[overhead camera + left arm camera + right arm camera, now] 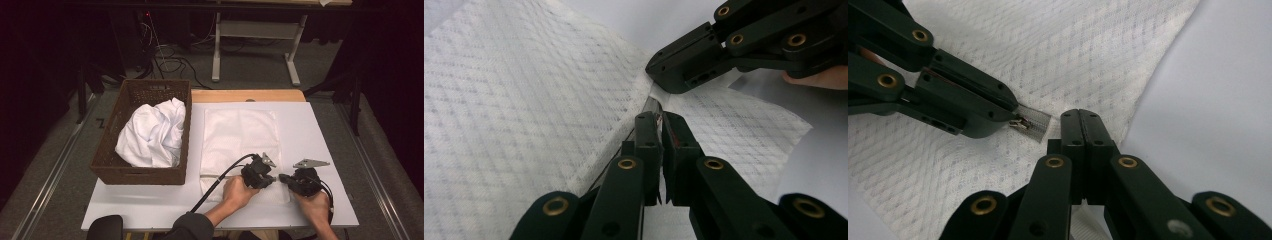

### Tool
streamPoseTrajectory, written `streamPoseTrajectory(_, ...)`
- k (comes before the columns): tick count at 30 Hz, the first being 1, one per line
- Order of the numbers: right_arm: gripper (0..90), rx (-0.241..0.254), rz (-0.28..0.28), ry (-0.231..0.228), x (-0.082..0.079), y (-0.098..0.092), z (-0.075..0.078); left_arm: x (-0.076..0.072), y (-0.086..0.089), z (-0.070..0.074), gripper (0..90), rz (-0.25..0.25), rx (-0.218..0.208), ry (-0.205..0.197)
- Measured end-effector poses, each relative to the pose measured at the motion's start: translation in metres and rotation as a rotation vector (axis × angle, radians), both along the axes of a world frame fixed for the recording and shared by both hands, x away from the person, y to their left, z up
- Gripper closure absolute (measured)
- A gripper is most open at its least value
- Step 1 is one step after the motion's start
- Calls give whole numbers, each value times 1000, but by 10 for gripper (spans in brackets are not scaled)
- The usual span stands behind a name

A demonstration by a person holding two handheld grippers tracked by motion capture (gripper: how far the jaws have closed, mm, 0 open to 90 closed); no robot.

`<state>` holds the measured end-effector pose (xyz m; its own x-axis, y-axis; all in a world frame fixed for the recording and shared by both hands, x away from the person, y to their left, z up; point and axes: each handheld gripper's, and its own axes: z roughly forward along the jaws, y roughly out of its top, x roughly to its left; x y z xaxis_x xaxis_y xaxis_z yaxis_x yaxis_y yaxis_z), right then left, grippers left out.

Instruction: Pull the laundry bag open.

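Observation:
A white quilted cover (240, 135) lies flat on the white table (312, 135), with a zipper (220, 176) running along its near edge. My left gripper (659, 120) is shut on the metal zipper pull (1020, 123) at the end of the grey zipper tape (1037, 126). Tip to tip with it, my right gripper (1080, 116) is shut on the cover's edge (646, 85) just past the zipper's end. In the high view both grippers (273, 179) (282, 178) meet at the cover's near right corner, each held by a hand.
A brown wicker basket (112, 125) stands on the table's left side, holding crumpled white laundry (152, 132). A wooden strip (247, 95) borders the table's far edge. Bare table shows right of the cover. Cables and a white frame stand on the floor beyond.

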<state>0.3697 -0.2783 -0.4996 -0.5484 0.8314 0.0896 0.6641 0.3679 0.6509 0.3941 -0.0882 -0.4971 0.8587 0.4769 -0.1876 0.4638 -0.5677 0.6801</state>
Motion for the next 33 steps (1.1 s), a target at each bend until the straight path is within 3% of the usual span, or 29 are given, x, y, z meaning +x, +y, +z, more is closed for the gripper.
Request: streamPoseTrajectory(33,900,-6,2,-7,0,0,-1,-5,19,10,862,-10,-10,-8)
